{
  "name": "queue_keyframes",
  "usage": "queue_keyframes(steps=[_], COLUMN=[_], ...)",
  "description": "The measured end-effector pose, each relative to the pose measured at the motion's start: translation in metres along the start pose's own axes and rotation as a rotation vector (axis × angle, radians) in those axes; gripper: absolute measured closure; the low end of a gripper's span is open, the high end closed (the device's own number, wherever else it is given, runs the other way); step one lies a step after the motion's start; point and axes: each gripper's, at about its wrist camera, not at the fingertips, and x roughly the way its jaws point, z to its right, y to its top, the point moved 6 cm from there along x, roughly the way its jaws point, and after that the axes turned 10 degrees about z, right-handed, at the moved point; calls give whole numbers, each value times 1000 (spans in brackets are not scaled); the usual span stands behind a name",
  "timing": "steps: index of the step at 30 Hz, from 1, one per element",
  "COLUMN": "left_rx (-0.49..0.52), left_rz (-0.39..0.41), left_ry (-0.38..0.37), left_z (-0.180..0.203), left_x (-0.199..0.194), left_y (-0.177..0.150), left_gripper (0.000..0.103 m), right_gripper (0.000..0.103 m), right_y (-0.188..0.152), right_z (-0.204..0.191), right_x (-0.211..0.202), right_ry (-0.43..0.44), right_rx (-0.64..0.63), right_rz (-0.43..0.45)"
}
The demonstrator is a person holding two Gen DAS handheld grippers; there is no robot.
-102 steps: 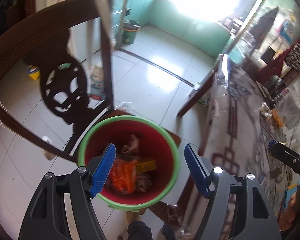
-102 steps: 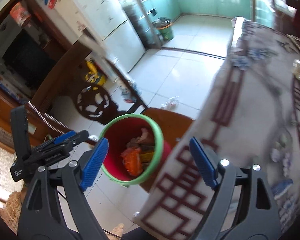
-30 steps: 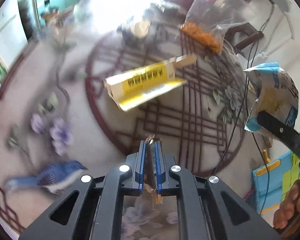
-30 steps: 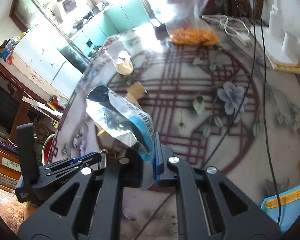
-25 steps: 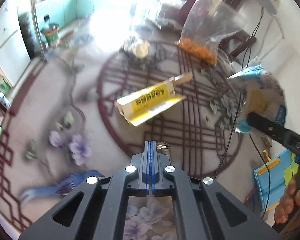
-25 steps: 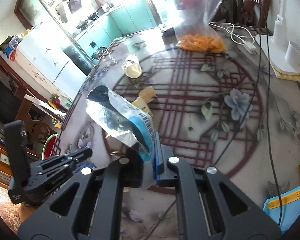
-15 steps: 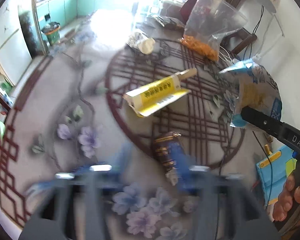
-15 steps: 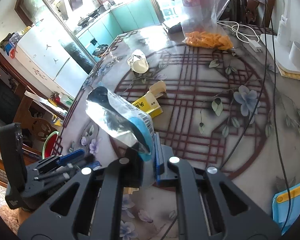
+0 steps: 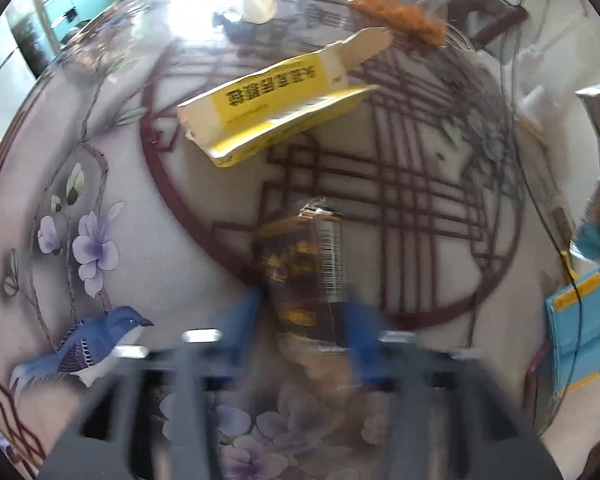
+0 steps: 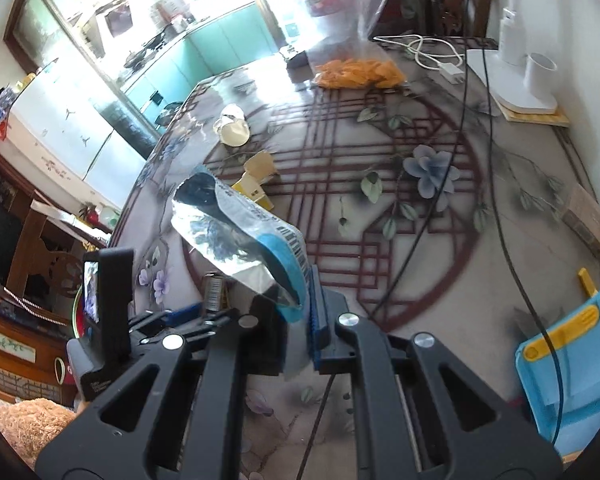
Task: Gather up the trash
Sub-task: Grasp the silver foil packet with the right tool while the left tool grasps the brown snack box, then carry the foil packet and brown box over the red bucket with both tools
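Observation:
A dark brown snack wrapper (image 9: 304,276) lies on the patterned table, between the blurred blue pads of my left gripper (image 9: 302,328), whose jaws stand apart on either side of it. A torn yellow carton (image 9: 276,104) lies further ahead. My right gripper (image 10: 296,312) is shut on a silver and blue foil bag (image 10: 240,236) and holds it above the table. The wrapper (image 10: 214,286) and the left gripper also show at the lower left of the right wrist view. The green rim of the red bin (image 10: 76,300) peeks out beyond the table edge.
A clear bag of orange snacks (image 10: 358,70), a crumpled white cup (image 10: 232,126), black cables (image 10: 476,132), a white stand (image 10: 520,80) and a blue folder (image 10: 568,344) are on the table (image 10: 440,264). A wooden chair (image 10: 40,240) stands at the left.
My left gripper was shut on the wrapper, let it drop on the table, and now has its jaws apart around it. My right gripper keeps the foil bag.

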Motion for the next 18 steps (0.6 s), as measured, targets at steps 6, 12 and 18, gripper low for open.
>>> queue_keyframes(steps=[6,12,18], left_rx=[56,50,2], left_rz=[157,347,414], left_ry=[-19,37,75], left_z=[-12,-45,-84], left_x=[-63,-142,-181], left_y=[21,48,54], left_gripper=[84,84,84], right_gripper=[93,93,93], right_y=[8,13,12], right_z=[-27,-71,-108], right_x=[-2,9,16], right_ry=[46,109,131], right_rx=[-9,-57,-98], right_rz=[31,38,37])
